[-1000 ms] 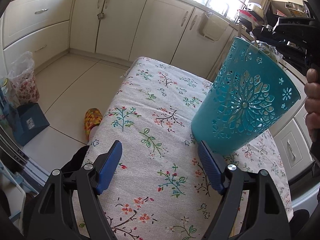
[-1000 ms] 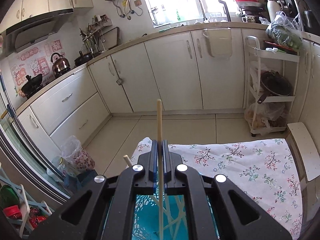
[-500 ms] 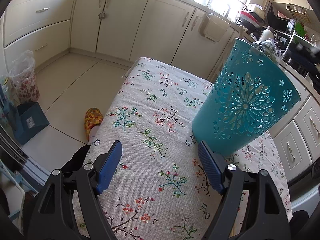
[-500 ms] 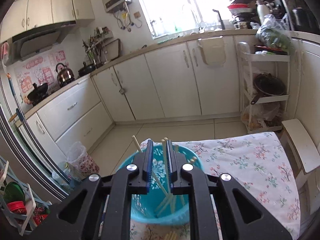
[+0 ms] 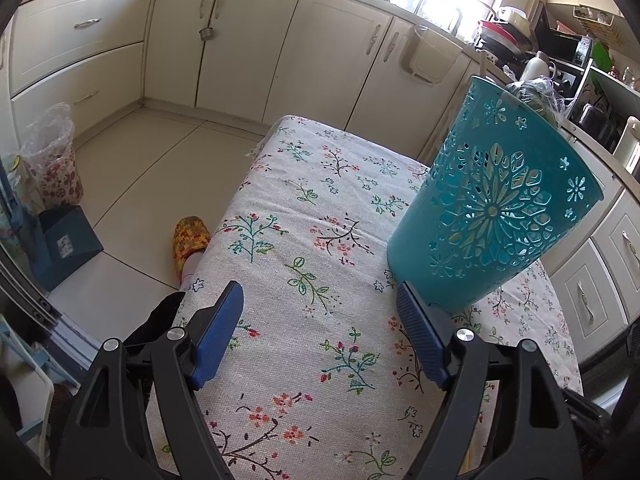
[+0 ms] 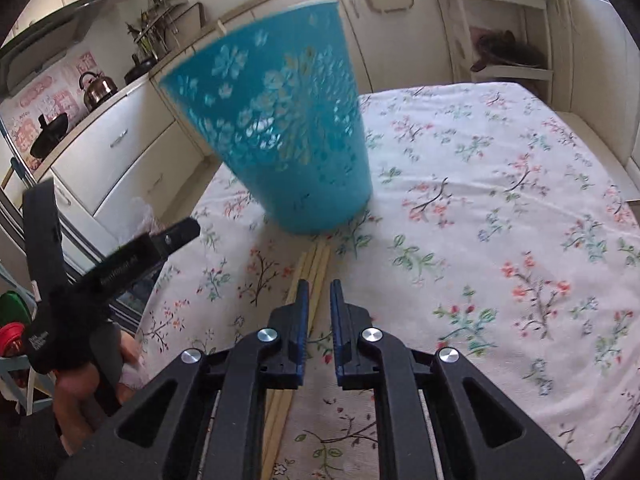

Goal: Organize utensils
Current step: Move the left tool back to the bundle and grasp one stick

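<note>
While the perforated teal plastic basket [image 6: 280, 136] stands on the floral-clothed bench [image 6: 500, 200], wooden chopsticks [image 6: 314, 268] lie just before its base, partly hidden under the nearly closed, empty right tool [image 6: 319, 292]; left tool [image 5: 320, 300] gapes empty.

- basket [image 5: 496, 216]: teal plastic, cut-out flower and leaf pattern, big sunburst flower on its side
- cloth on the desk [image 5: 320, 208]: off-white, printed sprigs in pink, red, green, blue, dark brown twigs
- chopsticks [image 6: 312, 272]: pale wood
- left gripper [image 5: 320, 336], right gripper [image 6: 319, 312]: black frames, blue ribbed pads, silver screws
- cabinets [image 5: 248, 40]: cream, silver handles
- slipper [image 5: 190, 240]: orange, yellow, red crochet
- floor [image 5: 140, 168]: beige tile
- kettle [image 6: 96, 88]: shiny metal
</note>
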The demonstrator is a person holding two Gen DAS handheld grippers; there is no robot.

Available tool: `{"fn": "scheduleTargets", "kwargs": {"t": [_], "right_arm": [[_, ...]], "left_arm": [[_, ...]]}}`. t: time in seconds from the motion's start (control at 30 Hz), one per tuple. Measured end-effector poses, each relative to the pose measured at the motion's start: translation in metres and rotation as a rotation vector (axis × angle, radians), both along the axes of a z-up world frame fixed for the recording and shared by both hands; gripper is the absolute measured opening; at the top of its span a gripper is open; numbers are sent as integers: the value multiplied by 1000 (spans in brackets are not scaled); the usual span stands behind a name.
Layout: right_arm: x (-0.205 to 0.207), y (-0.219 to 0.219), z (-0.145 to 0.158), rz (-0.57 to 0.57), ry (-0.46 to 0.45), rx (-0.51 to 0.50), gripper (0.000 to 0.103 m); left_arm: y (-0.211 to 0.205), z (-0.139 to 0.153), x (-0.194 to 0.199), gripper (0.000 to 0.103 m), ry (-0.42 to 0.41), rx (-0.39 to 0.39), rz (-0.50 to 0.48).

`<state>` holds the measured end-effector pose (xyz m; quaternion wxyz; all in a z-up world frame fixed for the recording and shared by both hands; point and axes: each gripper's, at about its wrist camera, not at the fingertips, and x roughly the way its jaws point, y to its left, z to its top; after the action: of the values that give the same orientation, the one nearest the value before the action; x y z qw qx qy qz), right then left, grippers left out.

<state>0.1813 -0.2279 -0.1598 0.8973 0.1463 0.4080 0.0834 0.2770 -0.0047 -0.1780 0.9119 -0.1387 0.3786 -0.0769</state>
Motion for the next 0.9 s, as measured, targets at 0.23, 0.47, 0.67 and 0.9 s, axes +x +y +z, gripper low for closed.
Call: {"fn": "scheduleTargets", "kwargs": {"t": [0.23,0.47,0.67,0.9], "right_arm": [[10,14,-10,26,41,-46,11],[7,19,-17,55,43,-111,11],[3,14,-18,50,39,-166,11],[-9,-8,-21,27,47,-150,11]], "left_arm": [[1,0,0,75,-1,-2,-1],[1,-1,0,75,-3,-6,-3],[1,-1,0,75,-2,-4,-3],[-9,2,-3,77,-8,42,-34]]}}
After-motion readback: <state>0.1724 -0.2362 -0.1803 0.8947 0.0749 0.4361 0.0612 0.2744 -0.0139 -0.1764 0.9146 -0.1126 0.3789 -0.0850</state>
